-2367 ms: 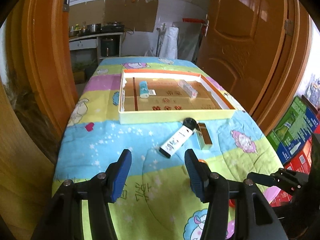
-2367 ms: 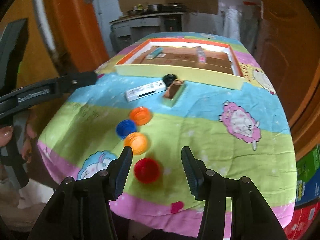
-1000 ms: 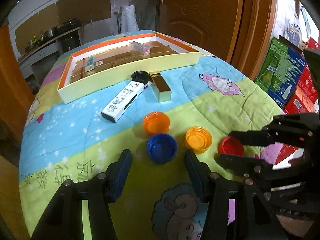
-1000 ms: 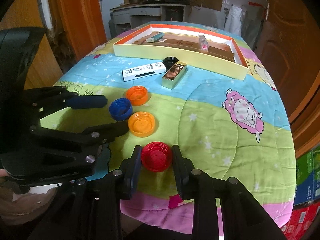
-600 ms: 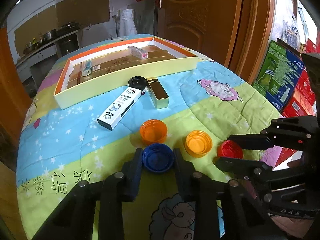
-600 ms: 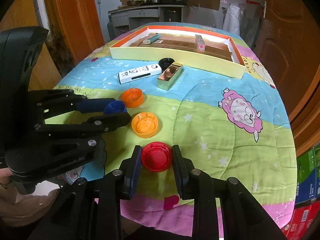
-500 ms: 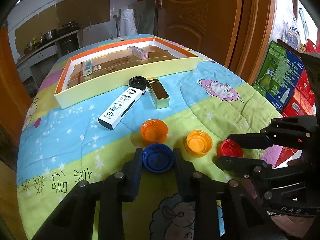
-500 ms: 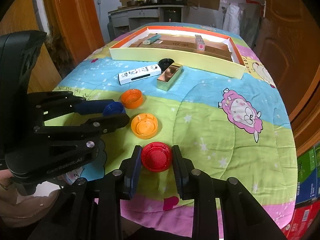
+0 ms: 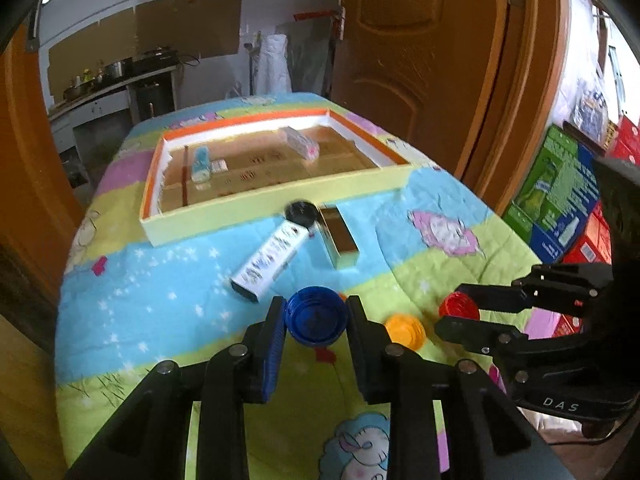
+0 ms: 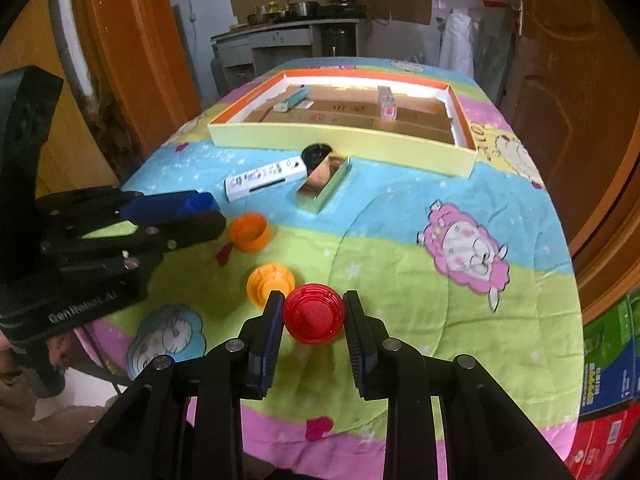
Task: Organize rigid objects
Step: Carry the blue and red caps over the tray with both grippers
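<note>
My left gripper is shut on a blue bottle cap and holds it lifted above the table. My right gripper is shut on a red bottle cap, also lifted. The right gripper shows in the left wrist view with the red cap. Two orange caps lie on the cloth: one near and one farther. A shallow yellow box stands at the far end with a blue tube and a small clear box inside.
A white Hello Kitty box, a black lid and a gold box lie in front of the yellow box. Wooden doors flank the table. Coloured cartons stand on the floor at the right.
Both grippers closed on their caps and lifted them off the cloth, the left with the blue cap, the right with the red cap.
</note>
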Motion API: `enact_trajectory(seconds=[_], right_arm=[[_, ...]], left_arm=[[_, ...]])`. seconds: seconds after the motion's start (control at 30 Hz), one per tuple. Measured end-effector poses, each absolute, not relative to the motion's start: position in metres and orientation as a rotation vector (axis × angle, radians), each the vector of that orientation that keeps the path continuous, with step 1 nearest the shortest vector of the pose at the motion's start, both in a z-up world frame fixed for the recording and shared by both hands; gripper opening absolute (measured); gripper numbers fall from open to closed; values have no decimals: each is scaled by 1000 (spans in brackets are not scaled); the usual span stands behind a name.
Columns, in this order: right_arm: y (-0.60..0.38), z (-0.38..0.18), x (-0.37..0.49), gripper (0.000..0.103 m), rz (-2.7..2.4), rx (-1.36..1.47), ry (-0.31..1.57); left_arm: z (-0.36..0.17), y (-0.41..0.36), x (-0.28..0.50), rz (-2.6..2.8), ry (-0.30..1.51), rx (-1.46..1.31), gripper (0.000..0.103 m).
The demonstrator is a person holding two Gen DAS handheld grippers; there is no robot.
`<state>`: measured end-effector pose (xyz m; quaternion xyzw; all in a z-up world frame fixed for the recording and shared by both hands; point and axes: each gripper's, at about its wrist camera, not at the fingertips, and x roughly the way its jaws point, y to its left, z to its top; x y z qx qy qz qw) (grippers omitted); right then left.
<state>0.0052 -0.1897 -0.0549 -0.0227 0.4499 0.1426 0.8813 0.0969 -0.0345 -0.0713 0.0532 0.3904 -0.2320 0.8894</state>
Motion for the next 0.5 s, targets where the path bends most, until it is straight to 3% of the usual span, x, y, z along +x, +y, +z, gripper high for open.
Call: enact_trajectory(seconds=[0.5], right_arm=[[-205, -20, 58, 30, 265, -55, 840]], left_arm=[[-28, -19, 158, -352, 758, 23, 30]])
